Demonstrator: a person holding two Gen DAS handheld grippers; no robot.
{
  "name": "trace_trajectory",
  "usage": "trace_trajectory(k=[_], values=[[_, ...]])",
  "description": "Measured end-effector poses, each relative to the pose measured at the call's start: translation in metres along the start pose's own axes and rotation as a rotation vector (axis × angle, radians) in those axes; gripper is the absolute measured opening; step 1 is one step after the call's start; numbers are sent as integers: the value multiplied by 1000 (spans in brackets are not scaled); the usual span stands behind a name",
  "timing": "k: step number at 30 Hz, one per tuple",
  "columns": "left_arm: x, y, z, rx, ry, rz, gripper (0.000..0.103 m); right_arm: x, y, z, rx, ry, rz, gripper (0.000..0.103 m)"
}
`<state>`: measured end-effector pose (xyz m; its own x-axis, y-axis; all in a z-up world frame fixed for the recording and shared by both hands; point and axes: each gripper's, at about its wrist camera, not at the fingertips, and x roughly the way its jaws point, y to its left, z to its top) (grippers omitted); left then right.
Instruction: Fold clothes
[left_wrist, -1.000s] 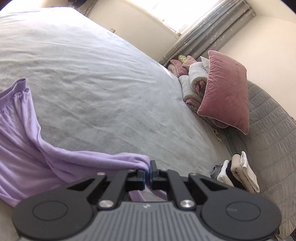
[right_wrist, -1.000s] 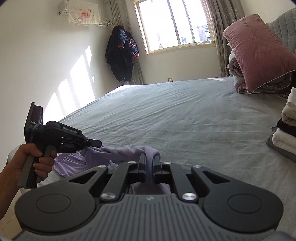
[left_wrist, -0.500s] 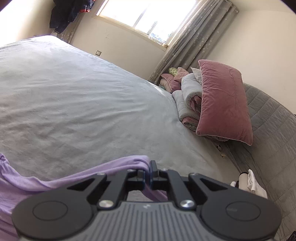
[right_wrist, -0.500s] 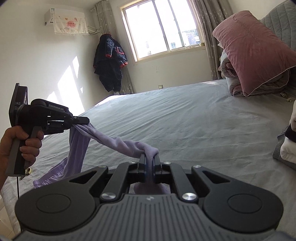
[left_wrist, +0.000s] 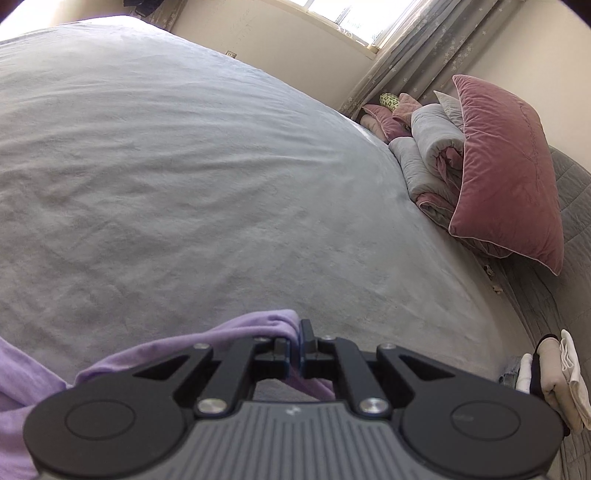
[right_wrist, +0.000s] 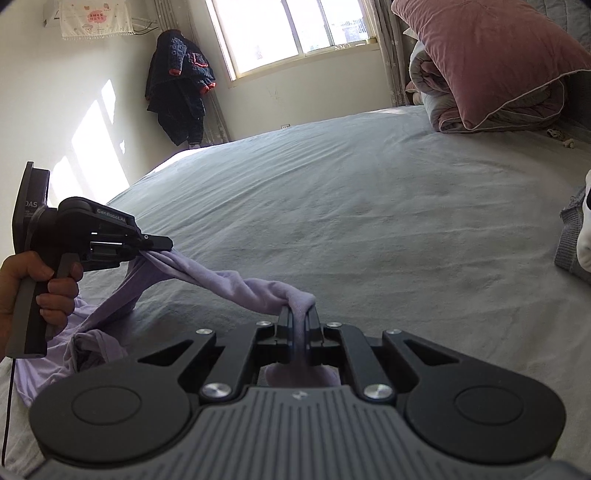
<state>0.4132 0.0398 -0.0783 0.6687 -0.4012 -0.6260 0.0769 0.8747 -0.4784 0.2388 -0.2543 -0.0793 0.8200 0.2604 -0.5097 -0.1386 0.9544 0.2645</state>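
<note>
Left tongs (left_wrist: 294, 334) and right tongs (right_wrist: 298, 320) each pinch the lilac garment (right_wrist: 236, 282).

Grey bedsheet (right_wrist: 369, 221), pink pillow (left_wrist: 509, 166) on rolled quilt (left_wrist: 432, 147); dark jacket (right_wrist: 177, 85), perhaps hanging, by window (right_wrist: 288, 29)

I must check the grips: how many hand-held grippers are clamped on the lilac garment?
2: the left hand-held gripper pinches the soft lilac cotton garment at left; the right hand-held gripper pinches it nearer the camera.
</note>
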Motion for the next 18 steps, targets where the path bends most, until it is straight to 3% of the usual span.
trace_trajectory(k=[7,10,13,14,15,16,18], values=[[12,1,-10,24,40,31,7,18,-7,-5,-6,43,-49,11],[12,-3,-15,53,57,36,18,20,-9,-7,10,59,-67,14],[7,-8,-21,71,57,40,39,14,-9,-7,16,63,-69,15],[5,-10,-23,75,55,42,44,12,-8,-7,18,64,-68,21],[3,-11,-24,77,57,41,47,10,-8,-7,18,63,-67,36],[0,-13,-25,80,62,38,48,6,-8,-7,16,58,-65,44],[-5,-16,-29,87,71,31,54,-3,-4,-8,2,49,-52,48]])
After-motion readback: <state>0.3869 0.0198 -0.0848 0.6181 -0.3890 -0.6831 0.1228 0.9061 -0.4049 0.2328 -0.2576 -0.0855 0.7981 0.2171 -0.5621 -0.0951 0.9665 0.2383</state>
